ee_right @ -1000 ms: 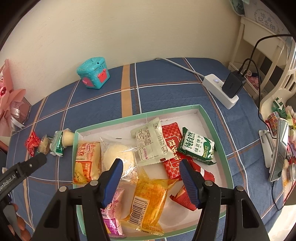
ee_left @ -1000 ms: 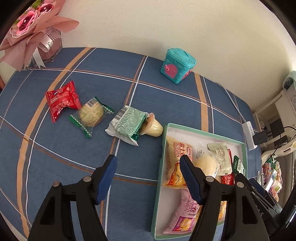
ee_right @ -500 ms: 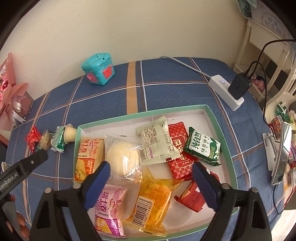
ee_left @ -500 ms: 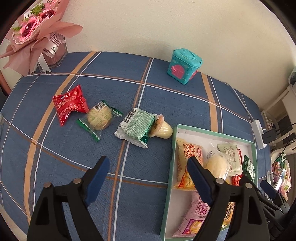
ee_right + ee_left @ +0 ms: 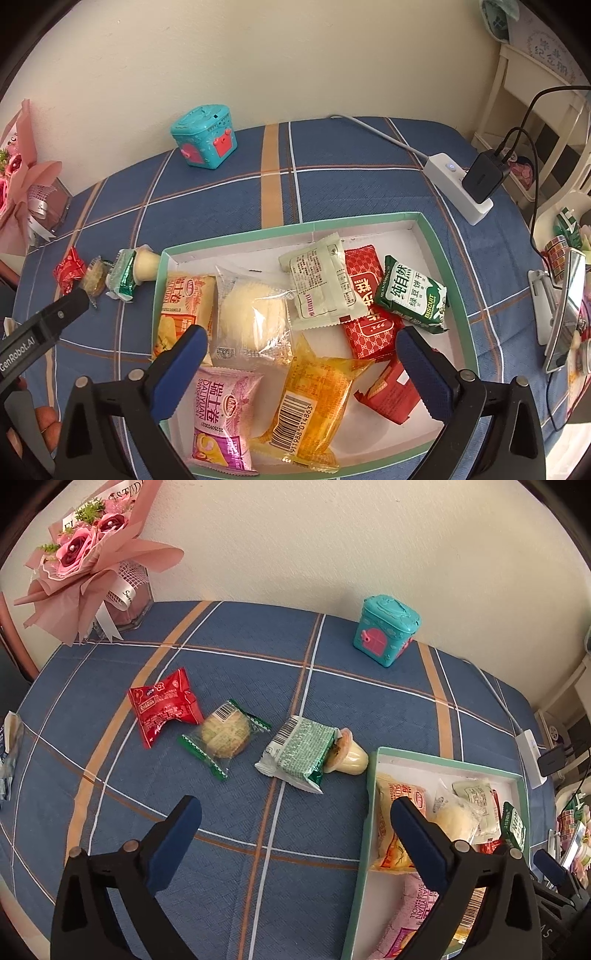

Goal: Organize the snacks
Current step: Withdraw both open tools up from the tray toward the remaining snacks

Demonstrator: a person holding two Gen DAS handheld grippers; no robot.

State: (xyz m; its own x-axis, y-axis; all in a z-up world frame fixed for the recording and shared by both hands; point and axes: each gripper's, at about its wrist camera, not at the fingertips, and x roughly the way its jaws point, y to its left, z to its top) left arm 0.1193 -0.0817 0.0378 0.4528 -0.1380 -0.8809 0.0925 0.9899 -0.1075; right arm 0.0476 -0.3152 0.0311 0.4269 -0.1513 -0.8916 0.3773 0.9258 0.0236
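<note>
On the blue plaid tablecloth (image 5: 236, 849), four snacks wait outside the box: a red packet (image 5: 164, 705), a clear-wrapped cookie (image 5: 223, 734), a green biscuit pack (image 5: 301, 749) and a jelly cup (image 5: 351, 758) just beside the rim. The green-edged box (image 5: 447, 258) already holds nine or so wrapped snacks, loosely overlapped. The left gripper (image 5: 291, 834) and right gripper (image 5: 299, 365) are both spreading wide, nothing between them.
</note>
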